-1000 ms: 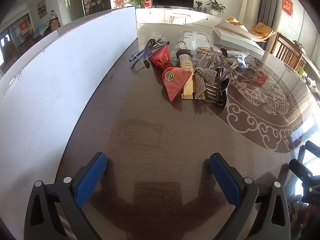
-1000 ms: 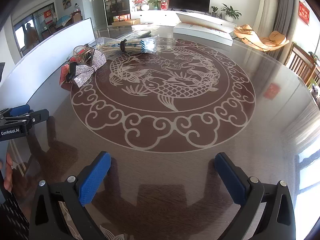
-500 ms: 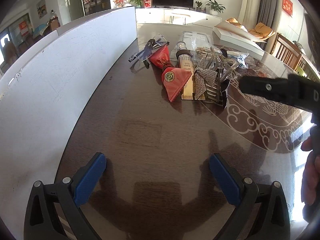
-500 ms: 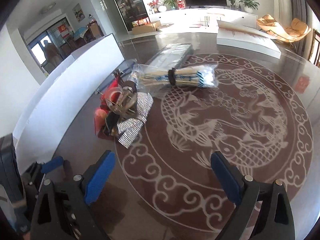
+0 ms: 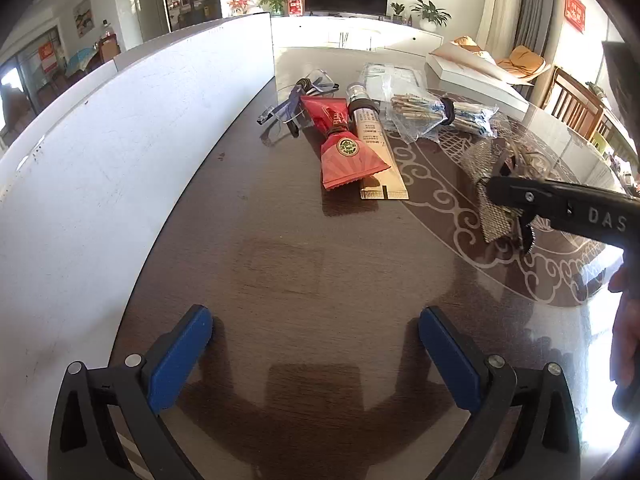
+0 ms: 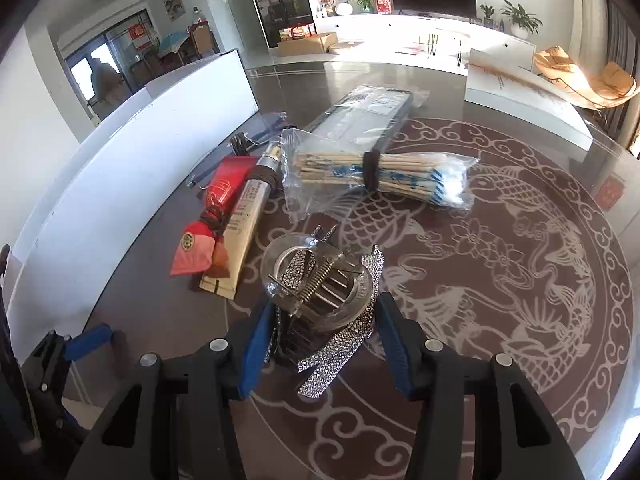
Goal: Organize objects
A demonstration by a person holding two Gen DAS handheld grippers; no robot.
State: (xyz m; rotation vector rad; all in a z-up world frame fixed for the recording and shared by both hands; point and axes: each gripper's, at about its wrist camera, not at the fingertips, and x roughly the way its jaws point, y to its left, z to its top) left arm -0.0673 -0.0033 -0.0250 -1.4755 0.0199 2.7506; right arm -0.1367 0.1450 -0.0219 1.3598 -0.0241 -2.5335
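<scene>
Right now your right gripper (image 6: 320,344) has its blue pads either side of the rhinestone hair claw clip (image 6: 320,280), closed in on it or very nearly so; whether it is already bearing the clip's weight you cannot tell from these views. The clip sits on the glass-topped table (image 6: 520,420), on the near-left part of the carp medallion. Your left gripper (image 5: 316,344) hangs spread wide over bare table near the near edge, holding nothing, close to the white board (image 5: 120,152) that stands along the left edge.

Just beyond the clip lie the red foil packet (image 6: 208,232) and, touching its right side, the gold tube (image 6: 244,224) with its cap pointing away from you. Past those, close to the board, are the clear safety glasses (image 5: 296,104). To the right of the tube's cap, the bagged bundle of chopsticks (image 6: 380,176) lies across the medallion's far-left rim, on the near end of a flat plastic-wrapped pack (image 6: 360,120). At the far right edge sits a white box (image 6: 520,84).

As for progress, you look to be at the very start: one item is in the grip at most, and the packet, tube, glasses, chopsticks and pack are all lying in a loose cluster with no sorted group visible yet.
</scene>
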